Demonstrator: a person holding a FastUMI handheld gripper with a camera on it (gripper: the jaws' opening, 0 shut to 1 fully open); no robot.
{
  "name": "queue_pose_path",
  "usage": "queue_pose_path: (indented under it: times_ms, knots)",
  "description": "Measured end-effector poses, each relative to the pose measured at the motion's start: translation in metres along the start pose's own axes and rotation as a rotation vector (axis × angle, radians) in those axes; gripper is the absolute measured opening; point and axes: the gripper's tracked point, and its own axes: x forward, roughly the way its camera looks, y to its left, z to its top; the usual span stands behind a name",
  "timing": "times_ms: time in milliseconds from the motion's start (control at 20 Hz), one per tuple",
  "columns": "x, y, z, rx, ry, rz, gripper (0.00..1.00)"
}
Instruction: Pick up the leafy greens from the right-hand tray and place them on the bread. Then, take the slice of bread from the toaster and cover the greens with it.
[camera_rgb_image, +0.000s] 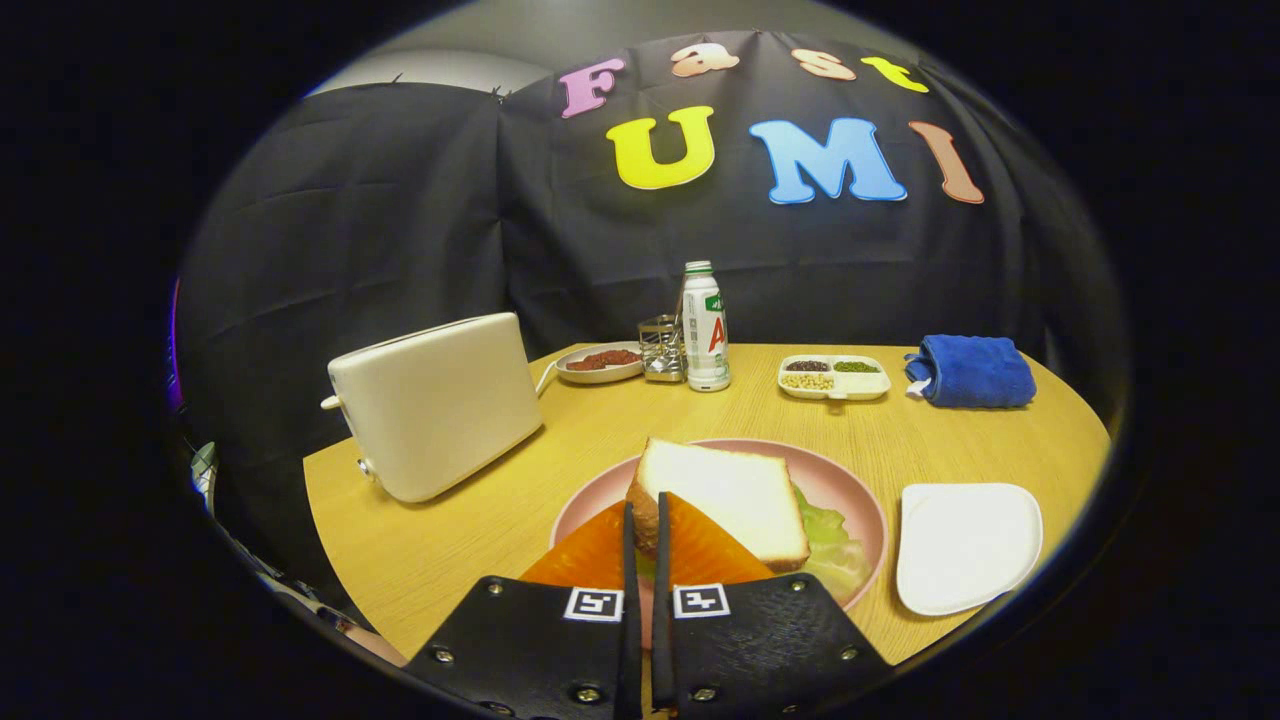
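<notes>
A slice of white bread (735, 498) lies slightly tilted on a pink plate (868, 512), covering leafy greens (835, 548) that stick out at its right side. My gripper (647, 512) is low over the near left part of the plate. Its fingers are drawn close together with the bread's near left corner pinched in the narrow gap between them. The bottom slice beneath the greens is hidden. The white toaster (437, 403) stands to the left, beyond the fingers, and its slots are out of sight from here.
A white tray (966, 545) sits right of the plate. At the back of the wooden table (470, 540) are a dish of red bits (600, 362), a small metal holder (661, 349), a bottle (706, 327), a divided dish (834, 377) and a folded blue towel (972, 372).
</notes>
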Motion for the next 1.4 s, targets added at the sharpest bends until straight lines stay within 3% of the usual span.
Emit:
queue_pose_path:
  times_ms: [100,150,250,350,850,1050,1400]
  knots:
    - [0.000,0.002,0.002,0.002,-0.003,0.013,0.05]
    - [0.001,0.003,0.000,0.005,0.003,0.013,0.17]
    - [0.001,0.004,-0.001,0.011,0.001,0.015,0.20]
    - [0.000,0.002,-0.001,0.023,0.006,0.009,0.34]
    - [-0.015,-0.015,0.039,0.000,-0.121,-0.027,0.35]
    - [-0.030,-0.047,0.079,-0.034,-0.173,-0.062,0.35]
    - [-0.060,-0.109,0.114,-0.087,-0.196,-0.023,0.35]
